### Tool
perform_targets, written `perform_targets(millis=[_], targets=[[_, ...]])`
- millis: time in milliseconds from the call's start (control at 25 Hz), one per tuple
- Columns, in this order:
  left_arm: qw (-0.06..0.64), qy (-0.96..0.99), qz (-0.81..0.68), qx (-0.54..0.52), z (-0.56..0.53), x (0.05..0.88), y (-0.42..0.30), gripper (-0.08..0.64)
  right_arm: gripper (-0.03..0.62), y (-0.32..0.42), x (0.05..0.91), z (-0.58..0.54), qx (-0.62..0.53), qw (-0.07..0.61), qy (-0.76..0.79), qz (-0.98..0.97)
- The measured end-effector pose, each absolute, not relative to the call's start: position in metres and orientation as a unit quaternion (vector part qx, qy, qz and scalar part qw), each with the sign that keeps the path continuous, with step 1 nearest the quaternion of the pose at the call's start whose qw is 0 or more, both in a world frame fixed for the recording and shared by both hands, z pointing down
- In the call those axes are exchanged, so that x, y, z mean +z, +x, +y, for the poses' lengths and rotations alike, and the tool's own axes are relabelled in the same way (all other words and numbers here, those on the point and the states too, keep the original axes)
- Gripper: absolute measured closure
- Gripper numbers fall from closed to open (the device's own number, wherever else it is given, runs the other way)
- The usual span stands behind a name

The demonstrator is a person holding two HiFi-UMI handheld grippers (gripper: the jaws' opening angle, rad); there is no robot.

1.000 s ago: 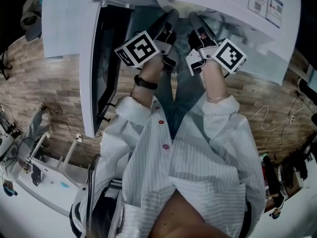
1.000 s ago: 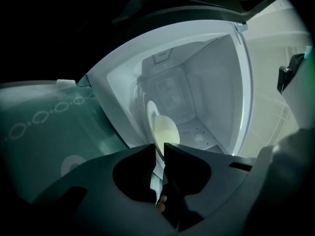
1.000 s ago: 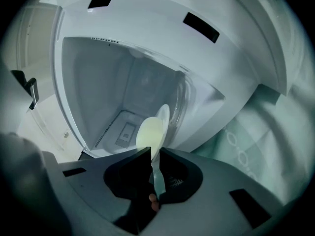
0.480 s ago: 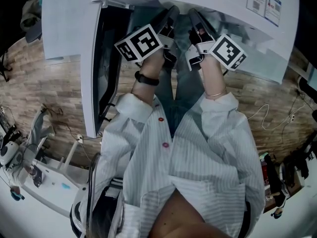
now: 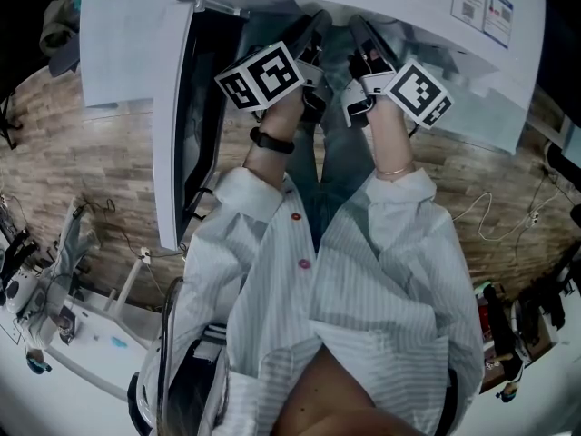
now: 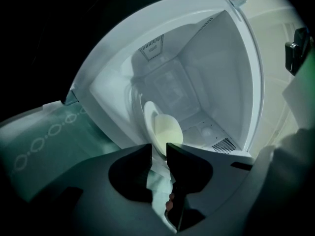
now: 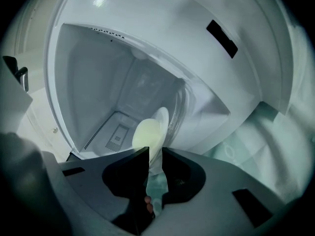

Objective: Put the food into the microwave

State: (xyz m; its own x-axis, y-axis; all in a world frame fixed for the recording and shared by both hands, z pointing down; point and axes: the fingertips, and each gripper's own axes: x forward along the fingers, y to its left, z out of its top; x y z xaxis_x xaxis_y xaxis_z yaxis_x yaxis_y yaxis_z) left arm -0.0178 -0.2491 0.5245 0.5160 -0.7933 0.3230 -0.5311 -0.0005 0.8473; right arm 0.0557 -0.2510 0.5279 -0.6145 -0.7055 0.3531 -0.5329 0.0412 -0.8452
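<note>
Both grippers are poked into the open microwave (image 6: 216,73), whose door (image 5: 172,125) is swung out to the person's left. The food (image 6: 168,132) is some pale yellowish stuff on a white plate (image 6: 147,113), and it's already inside the cavity, close to the front opening. The two grippers are on opposite edges of the plate. The left gripper (image 6: 158,149) has its fingers (image 6: 189,166) clamped on the plate's rim, with the rim squeezed right between them. The right gripper (image 7: 155,152) is letting go. Its fingers (image 7: 125,173) are opening, and the other edge of the plate sits in the gap, but they don't look like they're pressing on it. I honestly can't tell if the plate is resting on the microwave's bottom or hanging just above it. In the head view the two grippers sit close side by side at the mouth of the microwave. Striped white sleeves (image 5: 250,198) trail back from them, and there's a wood-look floor (image 5: 100,153) underneath.
</note>
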Motion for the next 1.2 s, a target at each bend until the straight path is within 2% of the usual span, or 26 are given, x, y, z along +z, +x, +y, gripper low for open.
perform_targets(millis=[320,680,1200], targets=[[0.523,0.695,-0.478,-0.124,-0.246,0.523,-0.021,0.448,0.472,0.06,0.527,-0.25,-0.543,0.088,-0.445,0.707],[0.513,0.697,-0.486,-0.125,-0.236,0.513,-0.014,0.448,0.434,0.07,0.524,-0.237,-0.546,0.072,-0.445,0.706],[0.464,0.718,-0.504,-0.122,-0.206,0.456,-0.011,0.448,0.443,0.061,0.47,-0.208,-0.523,0.039,-0.373,0.766]])
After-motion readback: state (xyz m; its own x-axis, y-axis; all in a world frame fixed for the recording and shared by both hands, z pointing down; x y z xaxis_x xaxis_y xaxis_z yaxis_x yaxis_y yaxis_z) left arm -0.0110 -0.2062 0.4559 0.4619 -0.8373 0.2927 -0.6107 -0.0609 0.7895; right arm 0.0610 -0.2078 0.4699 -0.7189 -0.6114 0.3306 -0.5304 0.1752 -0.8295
